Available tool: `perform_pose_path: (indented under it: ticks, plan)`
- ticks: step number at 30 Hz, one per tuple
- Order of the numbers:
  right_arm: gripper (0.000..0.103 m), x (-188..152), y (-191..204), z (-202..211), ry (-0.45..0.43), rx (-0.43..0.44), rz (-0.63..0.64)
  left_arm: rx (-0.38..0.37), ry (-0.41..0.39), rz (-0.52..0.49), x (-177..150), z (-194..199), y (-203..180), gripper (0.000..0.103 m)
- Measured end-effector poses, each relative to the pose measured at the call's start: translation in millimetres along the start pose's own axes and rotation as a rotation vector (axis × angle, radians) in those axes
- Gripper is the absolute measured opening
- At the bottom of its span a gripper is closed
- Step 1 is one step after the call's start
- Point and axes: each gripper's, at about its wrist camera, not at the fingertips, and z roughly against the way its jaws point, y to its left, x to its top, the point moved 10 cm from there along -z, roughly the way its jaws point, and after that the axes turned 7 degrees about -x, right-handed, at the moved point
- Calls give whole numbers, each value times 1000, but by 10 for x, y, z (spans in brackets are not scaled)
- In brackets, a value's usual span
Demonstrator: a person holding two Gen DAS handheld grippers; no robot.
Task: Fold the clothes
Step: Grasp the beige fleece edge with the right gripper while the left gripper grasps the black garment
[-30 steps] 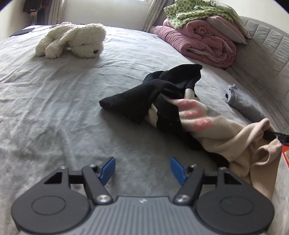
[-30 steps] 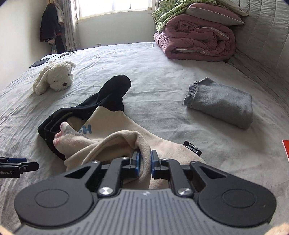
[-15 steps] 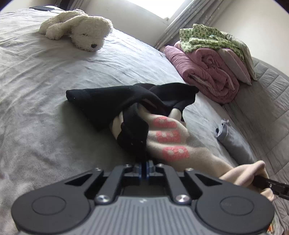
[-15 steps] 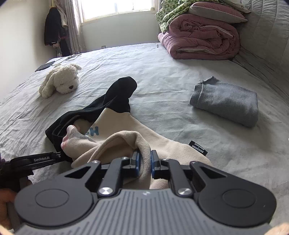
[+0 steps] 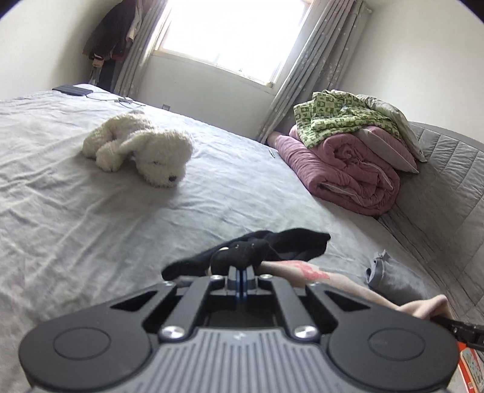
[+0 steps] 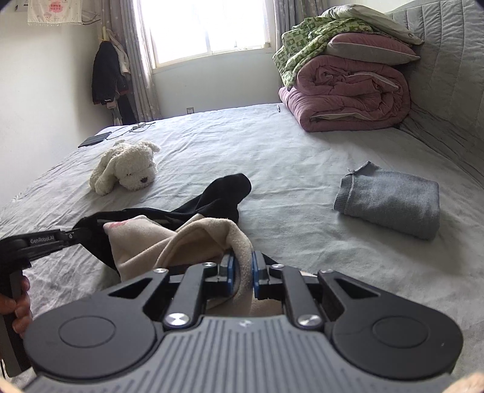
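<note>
On the bed (image 6: pixel 287 157), both tongs pinch the sweatshirt (image 6: pixel 181 241).

The white lettering "GenRoboLAI" or similar stands on the black arm of the left gripper (image 6: pixel 70 236), seen at the left of the right wrist camera's view; its last letters are hard to make out. Pink printed characters show on the beige part of the garment (image 5: pixel 305 269) just ahead and to the right of the left tool, too folded to read. A cloth hanging (image 6: pixel 54 12) high on the far wall carries pink marks, too small to read.
</note>
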Motion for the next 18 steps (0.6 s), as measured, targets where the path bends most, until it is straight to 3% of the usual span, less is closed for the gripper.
perform_pose_path:
  ticks: [9,18]
  plan:
    - [12,78,102,-35,-30,7,-17,80,-77,-45,529,265,251,1]
    - [12,49,216,-110,8,48,-54,196,34,-54,288,182,790,2]
